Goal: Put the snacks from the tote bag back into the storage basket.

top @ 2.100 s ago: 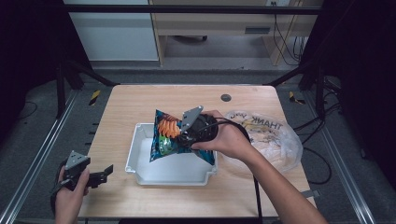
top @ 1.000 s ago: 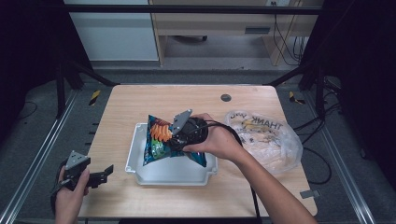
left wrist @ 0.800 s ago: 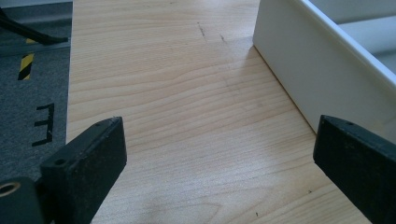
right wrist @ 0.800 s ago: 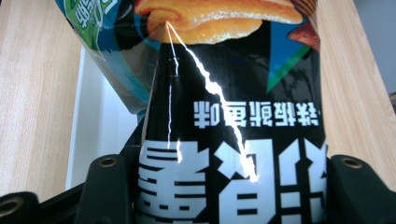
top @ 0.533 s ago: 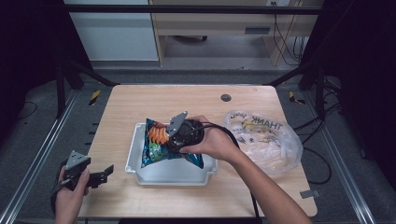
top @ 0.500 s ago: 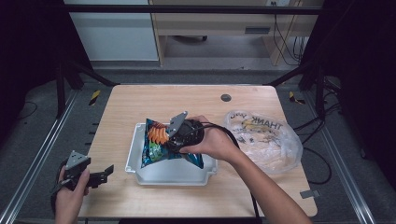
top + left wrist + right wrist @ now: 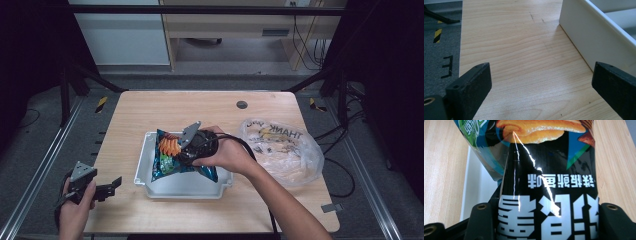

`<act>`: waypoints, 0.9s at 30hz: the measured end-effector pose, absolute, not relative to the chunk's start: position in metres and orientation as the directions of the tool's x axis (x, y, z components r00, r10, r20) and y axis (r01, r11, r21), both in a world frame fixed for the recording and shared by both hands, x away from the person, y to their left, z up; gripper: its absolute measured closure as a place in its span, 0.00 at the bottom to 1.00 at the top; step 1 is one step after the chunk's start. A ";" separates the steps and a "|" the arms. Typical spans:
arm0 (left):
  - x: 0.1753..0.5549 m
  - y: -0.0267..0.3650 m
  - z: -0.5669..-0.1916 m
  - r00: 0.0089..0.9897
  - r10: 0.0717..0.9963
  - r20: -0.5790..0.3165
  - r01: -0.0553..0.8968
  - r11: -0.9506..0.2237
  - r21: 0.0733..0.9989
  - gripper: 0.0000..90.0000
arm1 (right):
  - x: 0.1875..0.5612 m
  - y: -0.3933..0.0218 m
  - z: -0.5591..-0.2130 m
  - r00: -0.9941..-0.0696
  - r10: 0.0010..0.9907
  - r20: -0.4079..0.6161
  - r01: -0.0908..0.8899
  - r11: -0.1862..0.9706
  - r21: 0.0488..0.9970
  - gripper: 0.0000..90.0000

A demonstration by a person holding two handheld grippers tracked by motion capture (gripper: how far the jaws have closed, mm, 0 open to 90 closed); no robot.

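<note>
A blue and black chip bag (image 7: 170, 156) with orange snacks printed on it hangs tilted over a white tray (image 7: 186, 193) in the middle of the table. My right gripper (image 7: 186, 151) is shut on the bag's near end. In the right gripper view the bag (image 7: 549, 185) is squeezed between the two black fingers (image 7: 482, 221), with the tray (image 7: 475, 187) beneath it. My left gripper (image 7: 111, 186) rests at the table's front left corner, open. In the left gripper view (image 7: 539, 83) bare wood lies between its jaws, and the tray's outer wall (image 7: 594, 37) stands to the right.
A clear plastic shopping bag (image 7: 286, 150) with goods inside lies on the table to the right of the tray. A small dark round disc (image 7: 242, 104) sits near the table's far edge. Metal rails run along both sides of the table.
My right hand has carried the chip bag a little to the left and lower over the tray. The left gripper has stayed where it was.
</note>
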State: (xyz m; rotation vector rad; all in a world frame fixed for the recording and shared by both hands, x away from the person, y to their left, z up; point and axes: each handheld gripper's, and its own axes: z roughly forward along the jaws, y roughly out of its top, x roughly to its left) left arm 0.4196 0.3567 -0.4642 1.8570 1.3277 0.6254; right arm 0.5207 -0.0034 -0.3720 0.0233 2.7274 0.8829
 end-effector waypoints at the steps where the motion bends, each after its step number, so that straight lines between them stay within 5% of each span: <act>1: 0.420 0.357 -0.464 0.341 0.939 -0.037 0.570 -0.176 0.803 0.03 | 0.521 -0.003 -0.372 -0.963 0.098 -0.252 -0.069 0.814 0.577 0.46; 27: 0.420 0.356 -0.465 0.338 0.940 -0.040 0.568 -0.170 0.805 0.03 | 0.523 0.005 -0.392 -0.972 0.086 -0.217 -0.053 0.822 0.566 0.46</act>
